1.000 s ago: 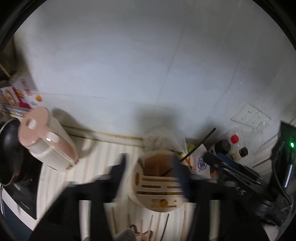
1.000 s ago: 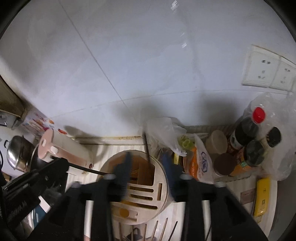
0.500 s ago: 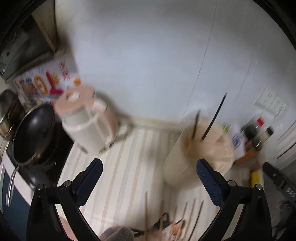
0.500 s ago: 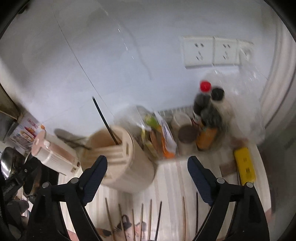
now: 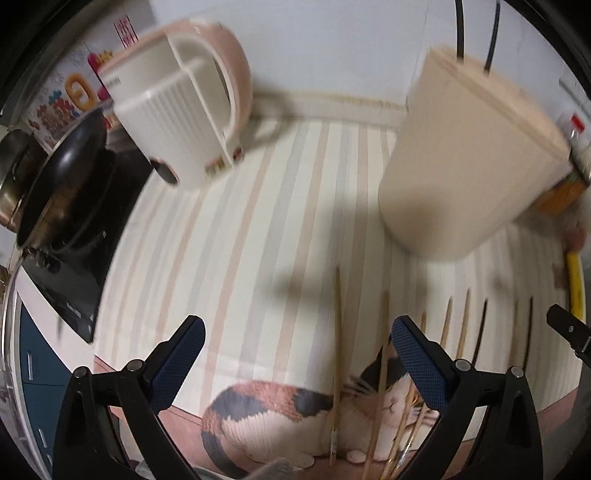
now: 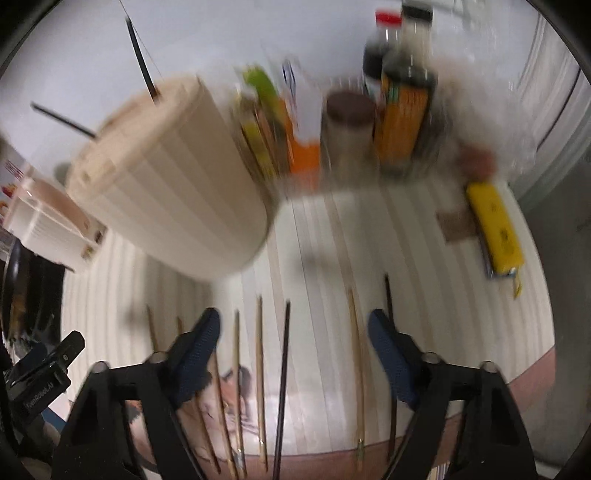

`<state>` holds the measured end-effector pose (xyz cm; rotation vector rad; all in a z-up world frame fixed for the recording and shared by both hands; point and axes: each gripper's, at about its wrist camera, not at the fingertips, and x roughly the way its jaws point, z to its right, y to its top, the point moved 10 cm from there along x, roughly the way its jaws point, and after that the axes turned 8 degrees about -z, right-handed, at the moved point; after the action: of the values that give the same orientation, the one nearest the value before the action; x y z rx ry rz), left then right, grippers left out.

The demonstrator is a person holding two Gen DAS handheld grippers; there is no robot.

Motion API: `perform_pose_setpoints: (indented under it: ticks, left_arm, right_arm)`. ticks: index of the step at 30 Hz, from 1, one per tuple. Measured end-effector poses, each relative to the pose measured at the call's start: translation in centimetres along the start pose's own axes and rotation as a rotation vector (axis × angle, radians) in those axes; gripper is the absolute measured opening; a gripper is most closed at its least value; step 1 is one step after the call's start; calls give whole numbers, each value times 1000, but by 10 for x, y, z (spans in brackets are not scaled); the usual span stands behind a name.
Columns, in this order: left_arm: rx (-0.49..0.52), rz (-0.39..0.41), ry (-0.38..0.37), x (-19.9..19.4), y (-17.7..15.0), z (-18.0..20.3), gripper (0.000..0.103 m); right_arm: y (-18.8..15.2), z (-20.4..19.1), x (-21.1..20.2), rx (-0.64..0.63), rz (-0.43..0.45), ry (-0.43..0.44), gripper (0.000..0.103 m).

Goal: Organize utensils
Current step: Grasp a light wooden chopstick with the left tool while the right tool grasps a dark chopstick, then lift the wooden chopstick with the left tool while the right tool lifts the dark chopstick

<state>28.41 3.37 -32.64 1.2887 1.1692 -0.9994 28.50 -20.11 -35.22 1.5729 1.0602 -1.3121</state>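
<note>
We see loose wooden and dark chopsticks (image 6: 260, 373) lying in a row on the striped, cat-printed mat (image 5: 258, 229) near the front edge of the table, their long axes running front to back, roughly parallel to the fingers of both tongs. Behind them, toward the back edge, stands the cream ribbed cylindrical utensil holder (image 6: 173, 184), already carrying two black chopsticks (image 5: 458, 29) upright in its slotted top.

The right tongs (image 6: 293, 332) hang spread and empty directly over the row, with several sticks lying between their blue-padded fingers (image 6: 201, 345); we judge this hand the nearer. The left tongs (image 5: 295, 349) are likewise spread and empty, with the sticks at their right side.

Outward, a pink-and-white electric kettle (image 5: 177, 107) and a black pan (image 5: 62, 177) sit at the left edge; bottles and jars (image 6: 402, 107) and a flat yellow object (image 6: 495, 229) at the back right. Writing on the other tongs' body and on labels is too blurred to read reliably.
</note>
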Motion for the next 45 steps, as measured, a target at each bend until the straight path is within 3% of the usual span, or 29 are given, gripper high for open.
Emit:
perform_pose_setpoints:
  ticks: [4, 5, 7, 11, 13, 18, 21, 23, 25, 36, 45]
  left_arm:
    - [28, -94, -36, 34, -25, 15, 96]
    - [33, -118, -48, 41, -31, 20, 84]
    - [43, -184, -71, 61, -43, 27, 71]
    - [64, -241, -70, 83, -58, 33, 55]
    - [74, -252, -65, 88, -63, 34, 48]
    - [75, -267, -51, 97, -69, 32, 41]
    - [77, -262, -73, 97, -67, 35, 31]
    - [93, -251, -73, 97, -66, 34, 12]
    - [116, -248, -65, 97, -67, 35, 5]
    - [142, -239, -35, 93, -82, 14, 5]
    - [112, -262, -58, 97, -76, 9, 5]
  right_arm:
    - [-24, 1, 39, 17, -112, 35, 45]
    - [-29, 1, 46, 20, -132, 41, 42]
    - [-40, 0, 60, 26, -181, 57, 36]
    - [-59, -6, 82, 14, -253, 60, 34]
    - [-67, -11, 90, 4, -280, 58, 34]
    - [-83, -14, 106, -17, -331, 16, 34]
    - [-90, -11, 112, -31, -338, -21, 19]
    - [-94, -12, 115, -40, -338, -18, 11]
    - [-98, -12, 117, -55, -343, -16, 6]
    - [-106, 0, 125, -163, -365, -100, 6]
    - [-92, -17, 135, -116, -365, -118, 8]
